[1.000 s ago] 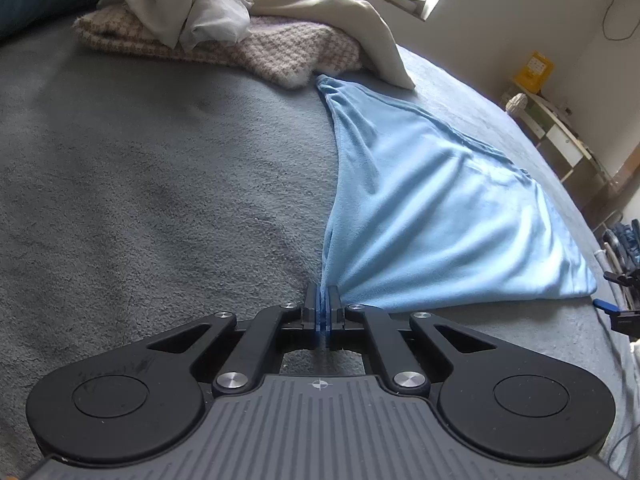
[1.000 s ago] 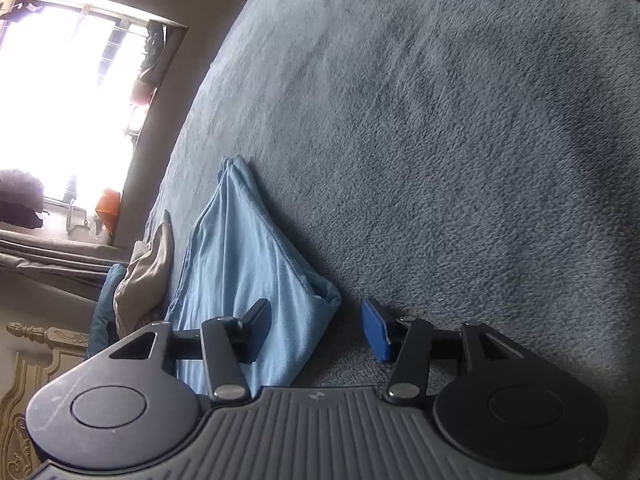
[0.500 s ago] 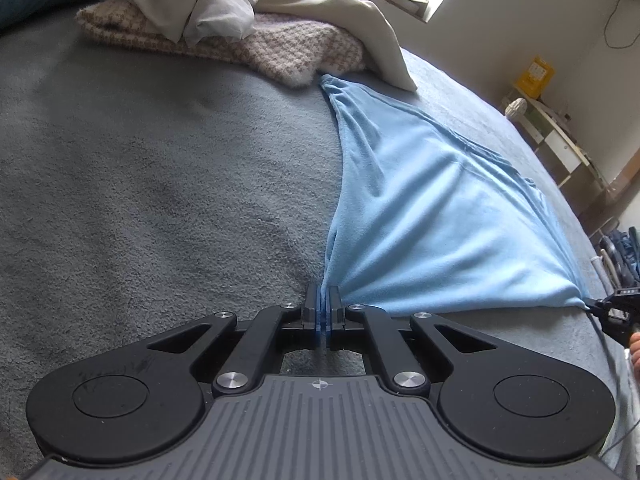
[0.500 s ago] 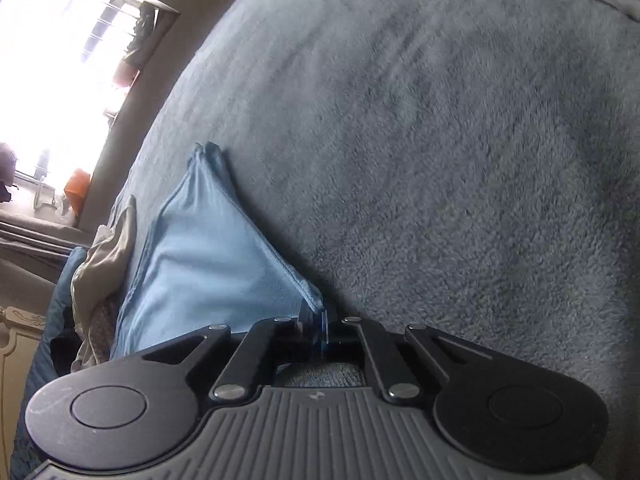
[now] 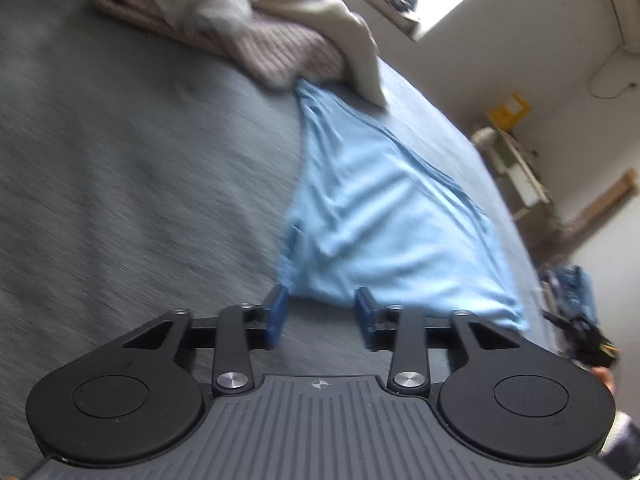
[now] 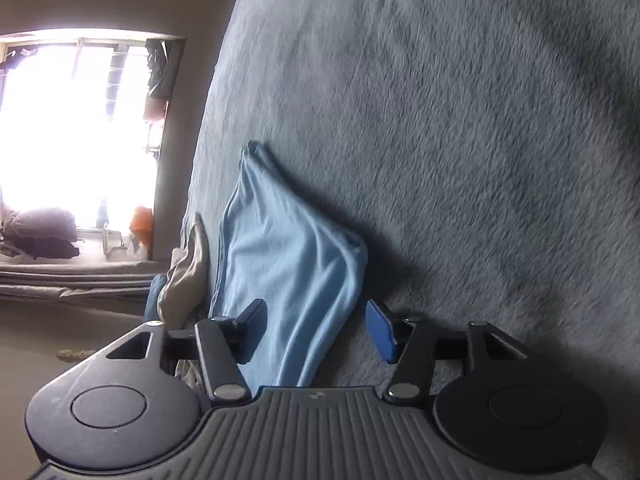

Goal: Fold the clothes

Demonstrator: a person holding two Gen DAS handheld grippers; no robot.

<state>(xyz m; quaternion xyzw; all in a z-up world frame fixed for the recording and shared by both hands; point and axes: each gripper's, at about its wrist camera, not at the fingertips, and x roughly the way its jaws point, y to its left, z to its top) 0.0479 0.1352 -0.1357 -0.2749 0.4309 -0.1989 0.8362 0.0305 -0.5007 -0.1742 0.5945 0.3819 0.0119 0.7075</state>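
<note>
Where it lies rumpled on the grey fleece bed (image 5: 120, 168), the light-blue knit garment (image 5: 384, 232) is free; left tool (image 5: 320, 312) and right tool (image 6: 316, 330) jaws opening, unclamped.

Left wrist camera sits low over the grey bed cover (image 5: 120, 184), looking forward and down along its fingers, near corner of the light blue garment (image 5: 384, 232) just ahead, clothes pile (image 5: 256, 28) far off, window beyond. Right wrist camera, equally close to the cover (image 6: 460, 140), looks along the garment (image 6: 288, 272) from its other near corner, window (image 6: 76, 128) far left. Both views share the garment, the cover and the pile (image 6: 186, 276).
</note>
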